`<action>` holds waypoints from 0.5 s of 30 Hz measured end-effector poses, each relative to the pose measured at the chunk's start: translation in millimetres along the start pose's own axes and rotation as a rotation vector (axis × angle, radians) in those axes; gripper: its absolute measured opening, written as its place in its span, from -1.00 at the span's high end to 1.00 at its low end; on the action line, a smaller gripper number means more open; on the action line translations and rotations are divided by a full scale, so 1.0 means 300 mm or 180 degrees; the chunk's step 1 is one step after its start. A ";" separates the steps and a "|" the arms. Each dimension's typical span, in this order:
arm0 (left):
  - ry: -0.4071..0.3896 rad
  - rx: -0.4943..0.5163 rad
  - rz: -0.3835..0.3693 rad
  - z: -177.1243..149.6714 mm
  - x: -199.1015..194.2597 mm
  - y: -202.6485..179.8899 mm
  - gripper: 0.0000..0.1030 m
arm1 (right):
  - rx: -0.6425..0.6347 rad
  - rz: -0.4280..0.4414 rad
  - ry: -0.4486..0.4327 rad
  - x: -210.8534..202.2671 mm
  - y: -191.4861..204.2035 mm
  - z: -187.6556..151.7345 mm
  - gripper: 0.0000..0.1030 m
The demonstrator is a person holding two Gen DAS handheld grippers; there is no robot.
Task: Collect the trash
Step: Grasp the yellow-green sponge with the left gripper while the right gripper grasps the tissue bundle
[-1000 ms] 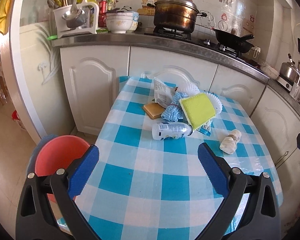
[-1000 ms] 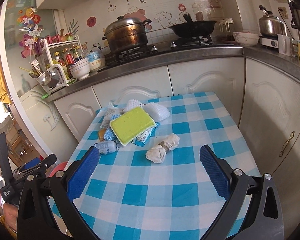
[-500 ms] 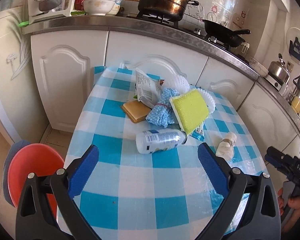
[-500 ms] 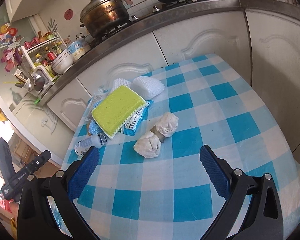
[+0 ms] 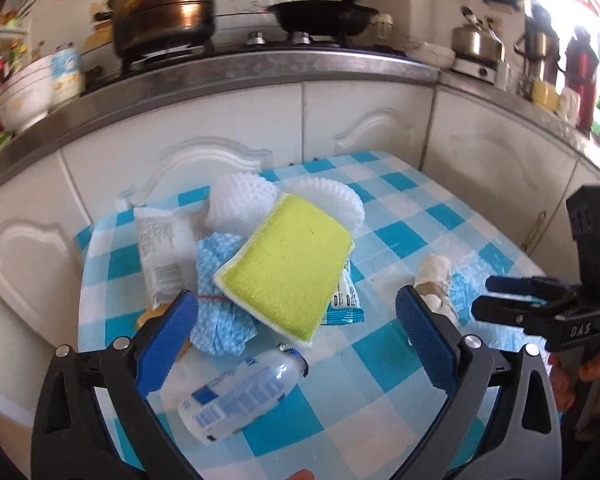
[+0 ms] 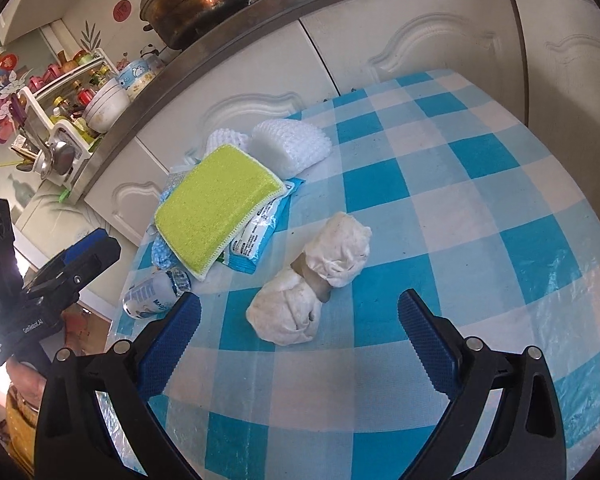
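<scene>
Nothing looks collected yet: both claws are empty and all the rubbish in sight lies on the blue-and-white checked tablecloth (image 6: 451, 184). No bin or basin shows in either view, so where the trash is to go cannot be told.

Nearest the right gripper (image 6: 296, 334), whose blue-padded jaws stand wide apart with nothing between them, lies the crumpled white paper wad wrapped around a brown cardboard tube (image 6: 313, 280), just beyond the fingertips and a likely first pick.

The left gripper (image 5: 296, 338) is likewise spread wide and holds nothing. Just ahead of it, low between its jaws, the small clear plastic bottle with a blue-and-white label (image 5: 240, 396) lies on its side. Its label shows letters that look like "MAG" in the right wrist view; the rest is unreadable.

Farther on sits the main heap:
- a yellow-green sponge pad (image 5: 288, 268) on top,
- a blue-white plastic wrapper (image 5: 343, 300) under it,
- a crumpled blue patterned cloth (image 5: 220, 320),
- a white printed packet (image 5: 162, 250), its text too blurred to read,
- white foam fruit nets (image 5: 240, 204) at the far end.

On the tools themselves, "GenRobot.AI" and "DAS" can be made out.

Everything remains to be picked up.
</scene>
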State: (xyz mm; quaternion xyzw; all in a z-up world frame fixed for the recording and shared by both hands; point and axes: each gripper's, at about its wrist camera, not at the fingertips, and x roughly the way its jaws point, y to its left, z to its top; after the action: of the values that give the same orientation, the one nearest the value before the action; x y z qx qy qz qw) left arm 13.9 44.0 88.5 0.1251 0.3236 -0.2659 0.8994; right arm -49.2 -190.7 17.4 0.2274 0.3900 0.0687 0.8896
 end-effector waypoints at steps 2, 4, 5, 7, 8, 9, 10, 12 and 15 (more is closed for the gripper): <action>0.0109 0.0370 0.0028 0.023 0.049 -0.043 -0.93 | 0.0042 -0.0047 0.0008 -0.004 -0.026 0.007 -0.90; 0.0185 0.0667 0.0110 0.043 0.096 -0.077 -0.93 | 0.0114 0.0013 -0.0016 -0.011 -0.048 0.009 -0.90; 0.0228 0.0786 0.0145 0.051 0.118 -0.085 -0.93 | 0.0130 0.0039 0.0000 -0.011 -0.053 0.009 -0.90; 0.0294 0.1013 0.0205 0.066 0.161 -0.100 -0.93 | 0.0097 0.0062 0.0026 -0.008 -0.049 0.005 -0.90; 0.0335 0.1107 0.0235 0.072 0.185 -0.104 -0.93 | 0.0071 0.0079 0.0033 -0.004 -0.042 0.003 -0.90; 0.0393 0.1192 0.0265 0.075 0.212 -0.102 -0.93 | 0.0040 0.0109 0.0047 0.002 -0.033 0.001 -0.90; 0.0463 0.1282 0.0307 0.074 0.242 -0.100 -0.93 | 0.0008 0.0129 0.0068 0.009 -0.023 0.000 -0.90; 0.0563 0.1390 0.0365 0.069 0.283 -0.086 -0.93 | -0.0035 0.0149 0.0098 0.025 -0.009 0.002 -0.90; 0.0656 0.1430 0.0377 0.057 0.321 -0.071 -0.93 | -0.0049 0.0174 0.0106 0.043 0.007 0.007 -0.90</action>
State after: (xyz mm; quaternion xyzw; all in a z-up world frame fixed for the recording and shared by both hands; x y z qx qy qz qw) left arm 73.2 -18.7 37.7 0.3670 0.3385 -0.2639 0.8253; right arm -38.6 -185.6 11.0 0.2300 0.3978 0.0997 0.8826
